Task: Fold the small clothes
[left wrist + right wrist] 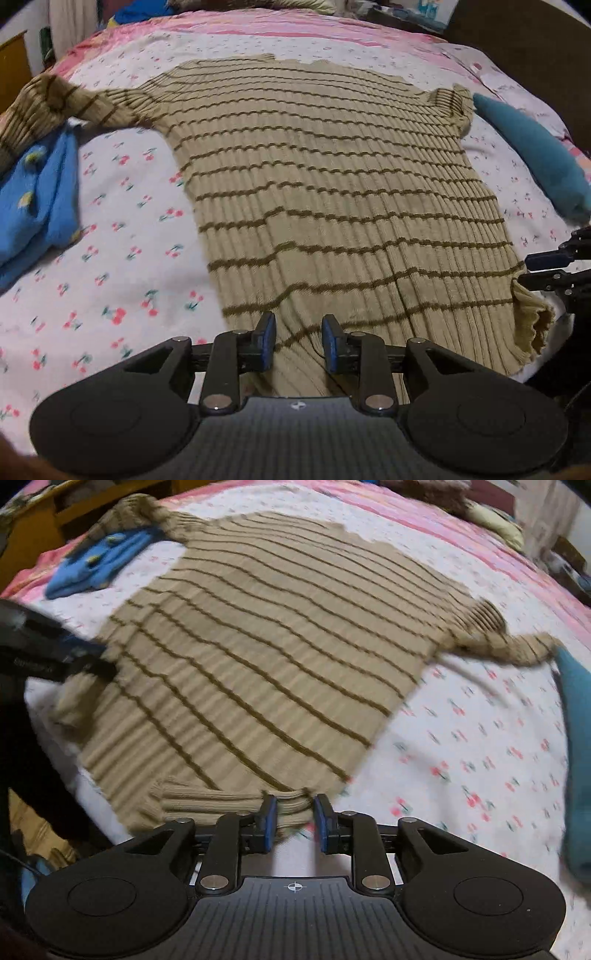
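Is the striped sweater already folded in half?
No, the striped sweater lies spread flat on the bedsheet, one sleeve stretched out sideways.

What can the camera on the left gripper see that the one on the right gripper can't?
Only the left wrist view shows the left gripper head-on, jaws open over the sweater's hem, and the right gripper at the side. Only the right wrist view shows the right gripper open around the hem corner, and the sweater's far sleeve stretched out. Both show the striped sweater, blue knit, teal cloth and cherry-print sheet.
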Action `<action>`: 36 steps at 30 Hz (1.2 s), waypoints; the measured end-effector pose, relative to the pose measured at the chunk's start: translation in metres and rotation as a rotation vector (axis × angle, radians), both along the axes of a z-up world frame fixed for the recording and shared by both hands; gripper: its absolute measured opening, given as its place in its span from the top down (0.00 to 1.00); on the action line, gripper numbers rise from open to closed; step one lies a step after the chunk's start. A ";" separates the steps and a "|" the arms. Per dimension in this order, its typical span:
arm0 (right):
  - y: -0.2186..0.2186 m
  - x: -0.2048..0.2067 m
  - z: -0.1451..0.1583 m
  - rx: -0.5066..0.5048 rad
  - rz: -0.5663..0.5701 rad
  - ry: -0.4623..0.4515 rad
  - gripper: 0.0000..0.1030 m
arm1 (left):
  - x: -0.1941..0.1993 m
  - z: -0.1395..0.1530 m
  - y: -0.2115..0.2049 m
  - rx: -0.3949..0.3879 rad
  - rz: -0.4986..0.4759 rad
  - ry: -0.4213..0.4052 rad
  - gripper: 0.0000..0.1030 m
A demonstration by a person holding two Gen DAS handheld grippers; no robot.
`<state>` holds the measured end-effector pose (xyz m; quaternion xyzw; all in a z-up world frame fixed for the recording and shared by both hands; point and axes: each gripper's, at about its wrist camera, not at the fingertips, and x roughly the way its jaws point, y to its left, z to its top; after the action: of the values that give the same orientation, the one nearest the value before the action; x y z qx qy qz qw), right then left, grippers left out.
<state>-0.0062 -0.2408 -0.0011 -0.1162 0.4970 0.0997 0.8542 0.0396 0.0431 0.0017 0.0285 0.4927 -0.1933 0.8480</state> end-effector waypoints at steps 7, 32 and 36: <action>-0.018 -0.002 0.005 -0.038 -0.077 -0.022 0.75 | -0.008 0.011 0.013 0.054 0.074 -0.013 0.66; -0.149 0.108 0.037 0.215 -0.550 -0.237 0.75 | 0.091 0.017 -0.148 -0.095 -0.091 -0.115 0.65; -0.170 0.134 0.038 0.233 -0.607 -0.256 0.75 | 0.107 0.006 -0.154 -0.125 -0.061 -0.094 0.65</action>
<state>0.1279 -0.4107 0.0367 0.1234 0.3829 -0.1180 0.9079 0.1465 -0.1110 0.0073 -0.0003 0.4382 -0.2479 0.8640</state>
